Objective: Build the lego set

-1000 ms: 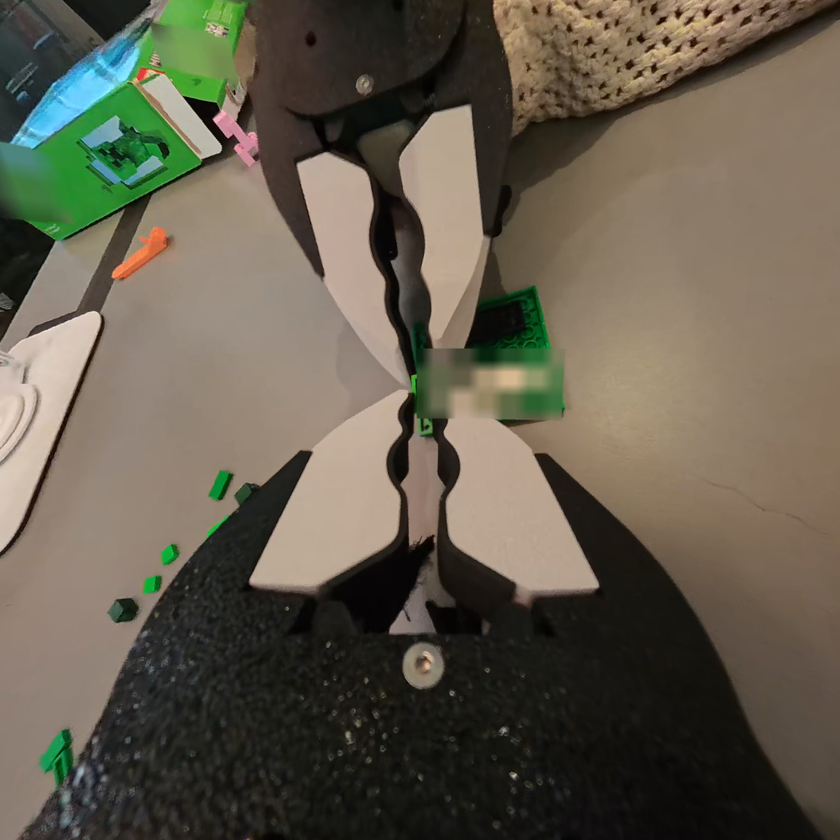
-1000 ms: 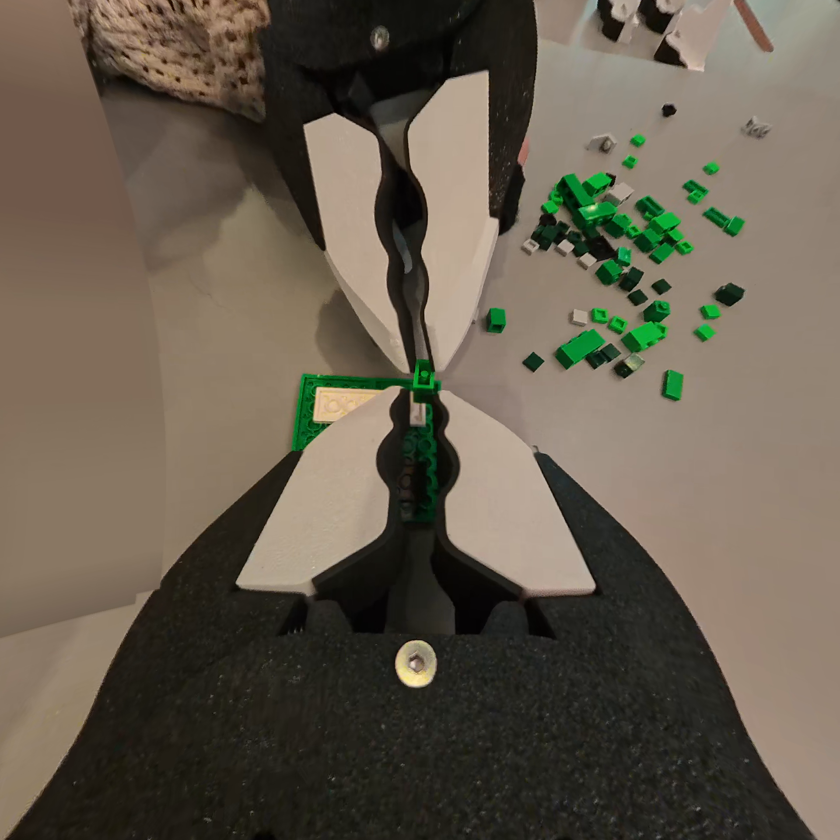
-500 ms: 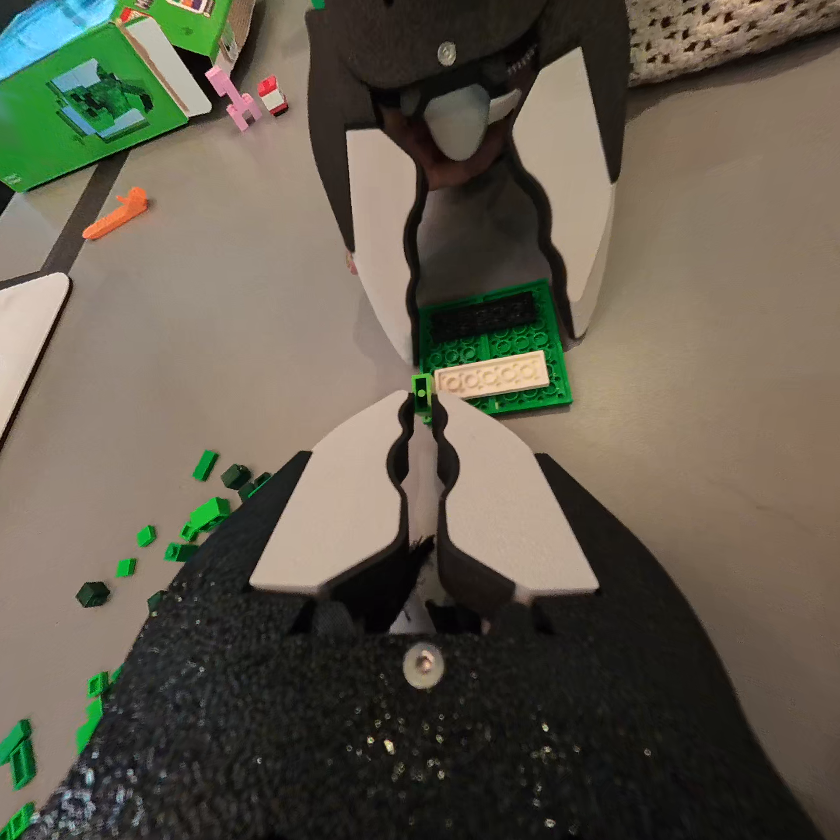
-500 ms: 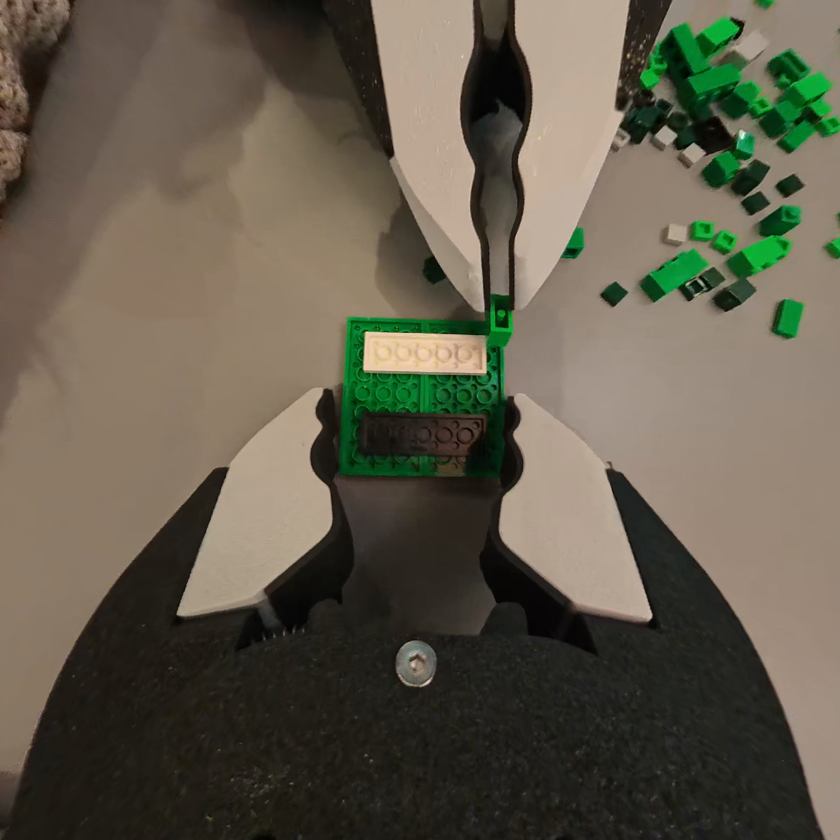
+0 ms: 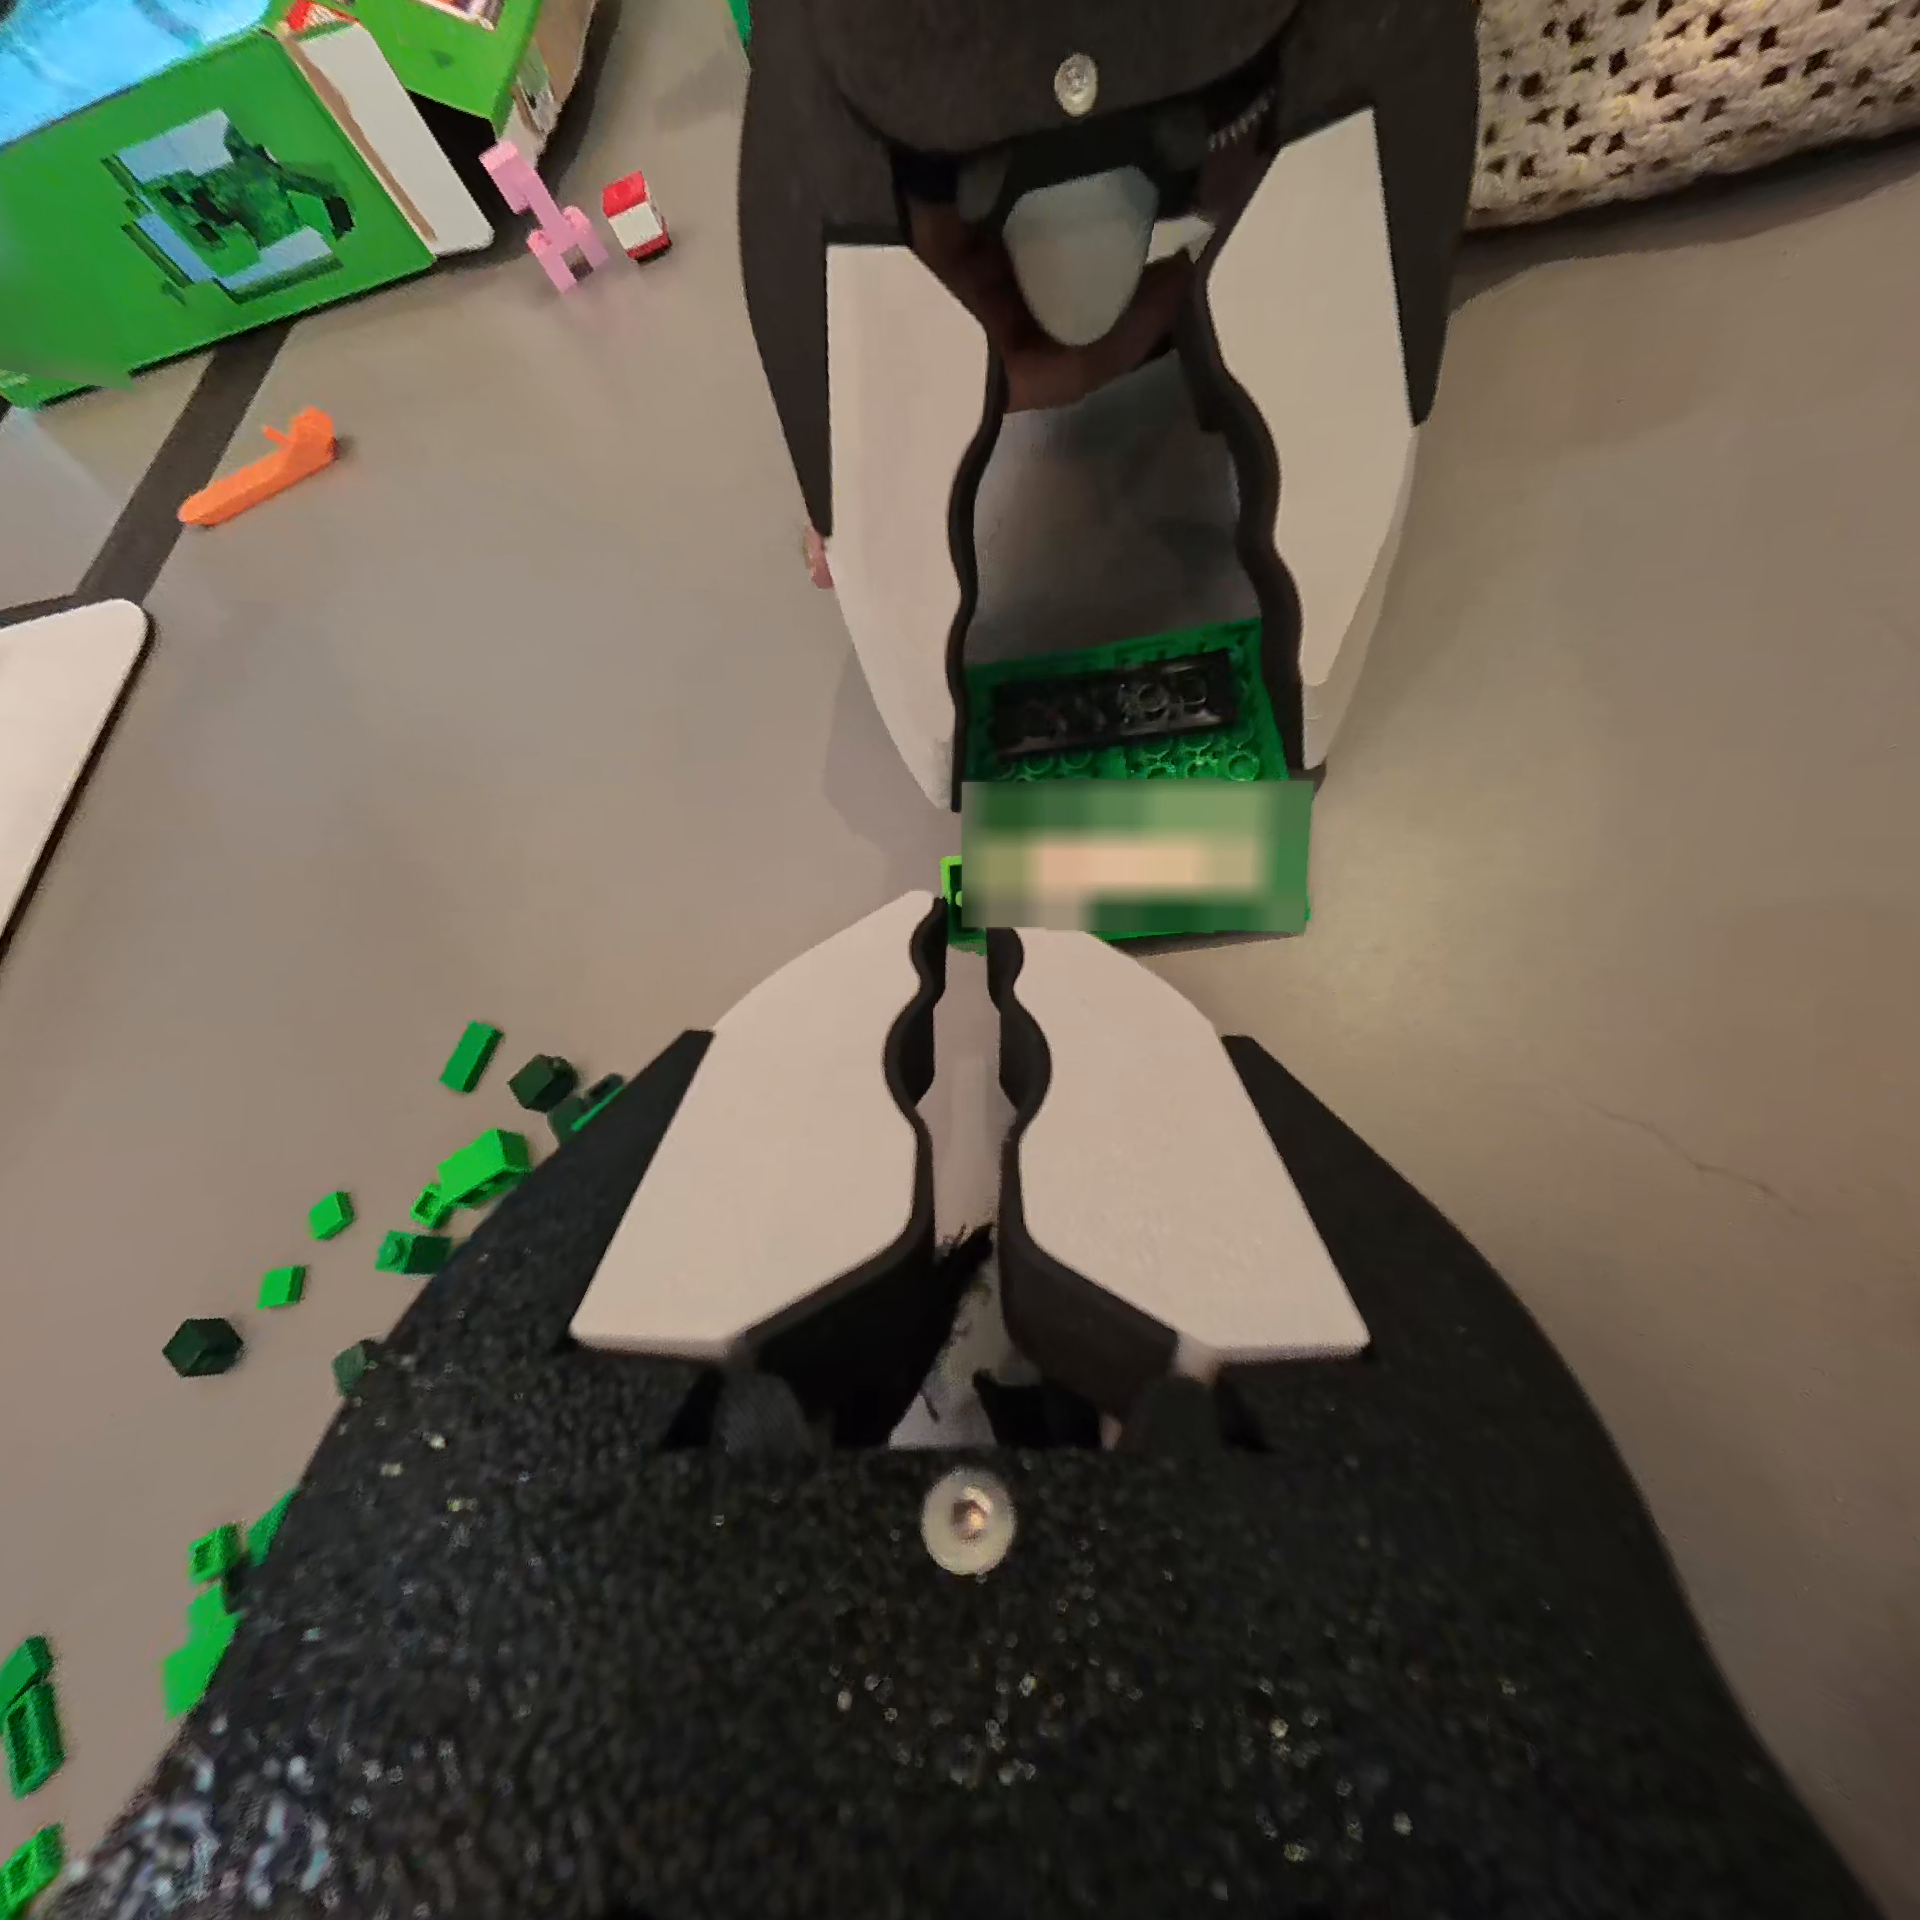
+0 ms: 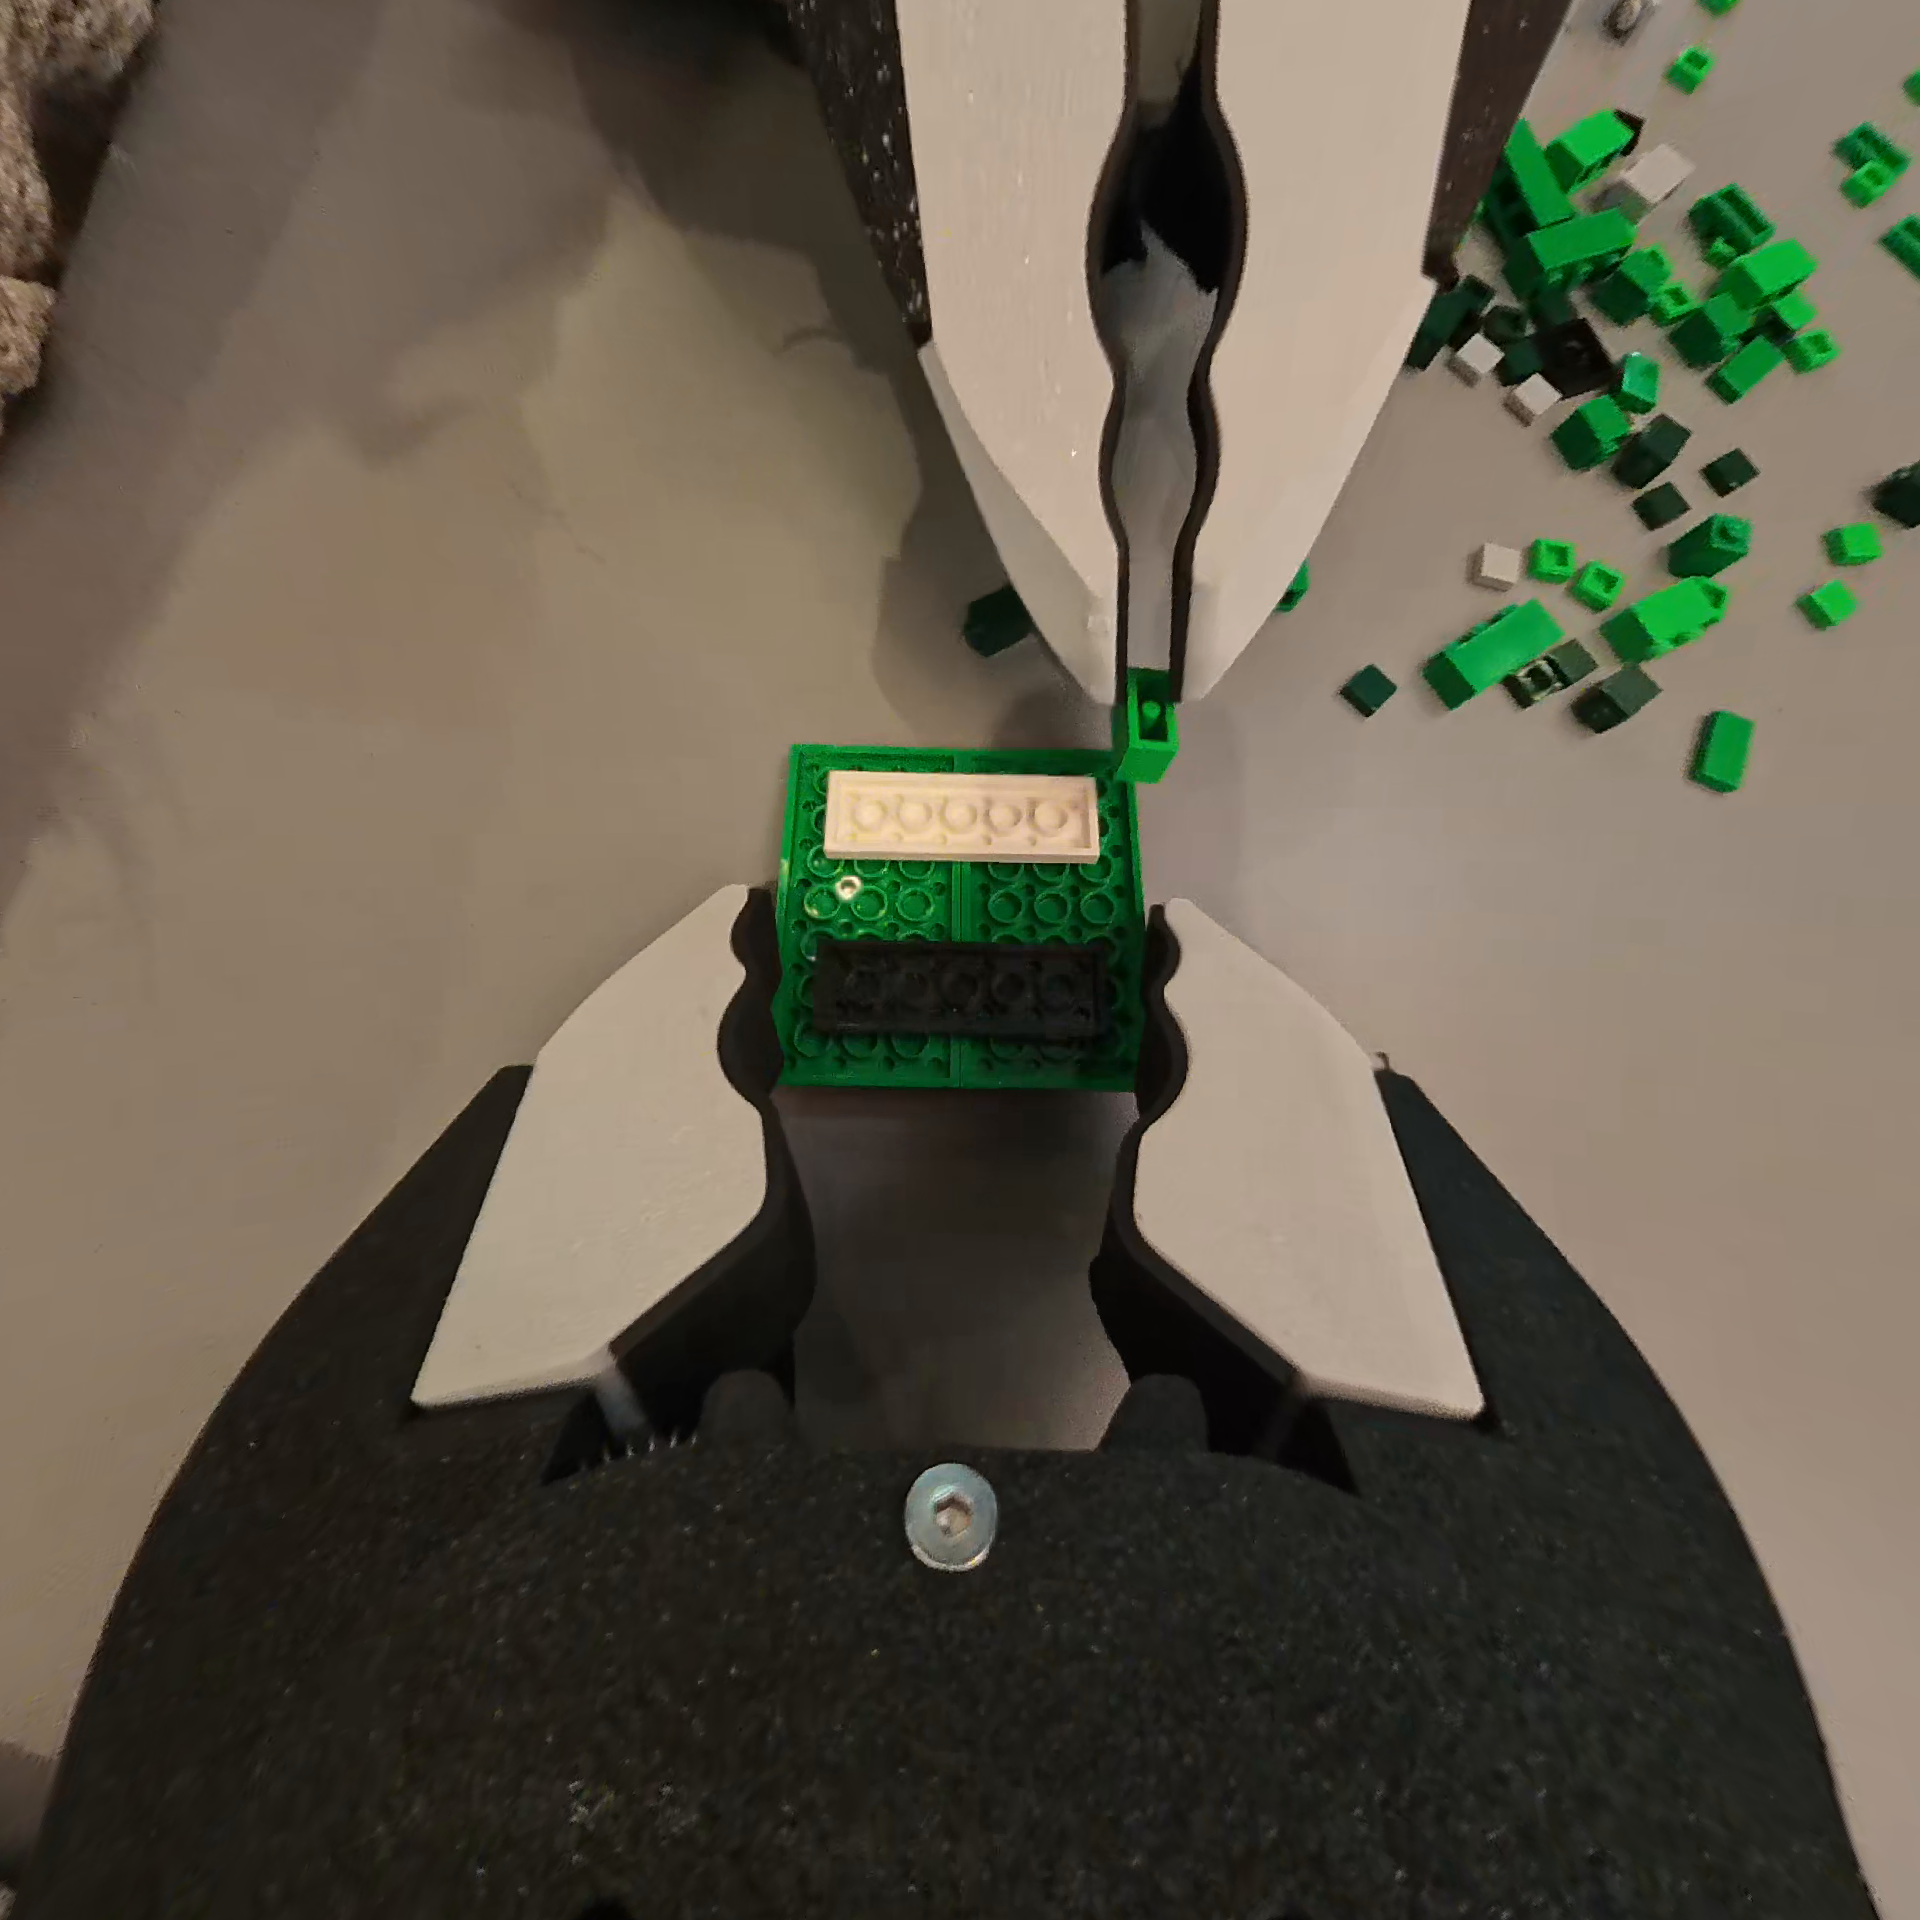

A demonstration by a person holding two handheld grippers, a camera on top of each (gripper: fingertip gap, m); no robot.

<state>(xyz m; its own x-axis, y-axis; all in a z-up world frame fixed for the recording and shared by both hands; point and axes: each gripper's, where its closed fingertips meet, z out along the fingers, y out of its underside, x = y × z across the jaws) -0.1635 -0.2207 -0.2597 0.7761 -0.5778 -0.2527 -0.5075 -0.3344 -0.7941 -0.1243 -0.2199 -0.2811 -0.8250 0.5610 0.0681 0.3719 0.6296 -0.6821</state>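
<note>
A green baseplate [image 6: 904,904] lies flat on the grey table, with a white plate [image 6: 961,816] on its far half and a black plate [image 6: 956,987] on its near half. My right gripper [image 6: 956,925] is open, one finger on each side of the baseplate's near half. My left gripper [image 6: 1148,665] is shut on a small green brick [image 6: 1148,732] at the baseplate's far right corner. In the left wrist view, the left gripper [image 5: 961,914] holds that brick [image 5: 951,883] at the baseplate's [image 5: 1195,764] near left corner, and the right gripper [image 5: 1127,779] stands open opposite it.
Several loose green, dark green and grey bricks [image 6: 1621,312] lie right of the baseplate; they also show in the left wrist view [image 5: 468,1174]. A green box [image 5: 197,239], orange separator tool [image 5: 260,478], pink figure [image 5: 556,218], white mat [image 5: 52,717] and knitted cloth [image 5: 1683,94] border the area.
My right gripper has opened and let go of the baseplate, which now lies flat between its fingers. My left gripper stays shut on the small green brick at the plate's corner.
</note>
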